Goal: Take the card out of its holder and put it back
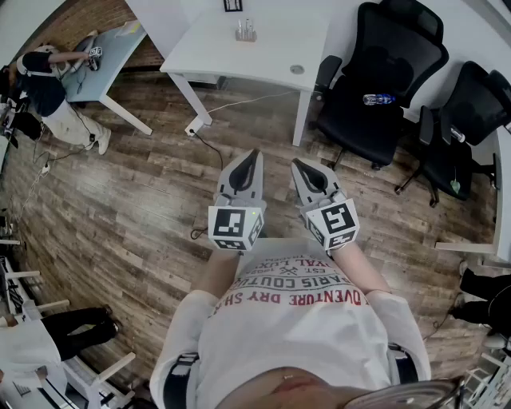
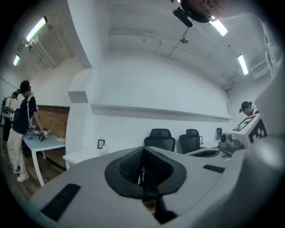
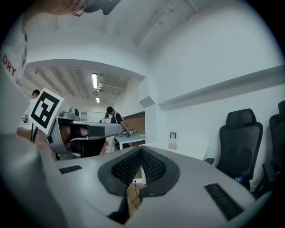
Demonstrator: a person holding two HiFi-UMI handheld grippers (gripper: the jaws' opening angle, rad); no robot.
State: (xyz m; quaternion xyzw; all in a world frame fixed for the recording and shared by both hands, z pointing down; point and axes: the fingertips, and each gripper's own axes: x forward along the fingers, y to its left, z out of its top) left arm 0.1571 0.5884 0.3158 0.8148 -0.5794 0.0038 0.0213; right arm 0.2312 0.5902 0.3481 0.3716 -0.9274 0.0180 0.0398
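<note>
The card holder [image 1: 246, 30] seems to be the small clear stand on the white surface [image 1: 239, 60], set back from the surface's near edge and close to its far side. It is too small to tell whether a card sits in it. A small black frame [image 1: 232, 5] stands just behind it, nearer the surface's far edge.

Both grippers are held well short of the surface's near edge, over the wooden floor [image 1: 144, 192], and both point toward the surface. The left gripper [image 1: 254, 153] has its jaws pressed together with nothing between them; its own view shows the ribbed pads [image 2: 131, 164] meeting at the tip. The right gripper [image 1: 297, 162] is beside it, apart from it, with its jaws likewise closed tight and empty, pads [image 3: 153, 167] touching.

A broad strip of bare floor lies between the grippers and the surface's near edge. Only a thin cable [image 1: 211, 152] crosses it, running from the foot of the surface's left front leg [image 1: 192, 104]. The near edge between the two front legs is unobstructed.

Off the surface's right end, two black office chairs [image 1: 383, 72] stand close together. The nearer one almost touches the surface's right corner and has a bottle [image 1: 378, 99] lying on its seat. Off the surface's left end, well apart from it, another person [image 1: 48, 96] bends over a second table [image 1: 112, 56].
</note>
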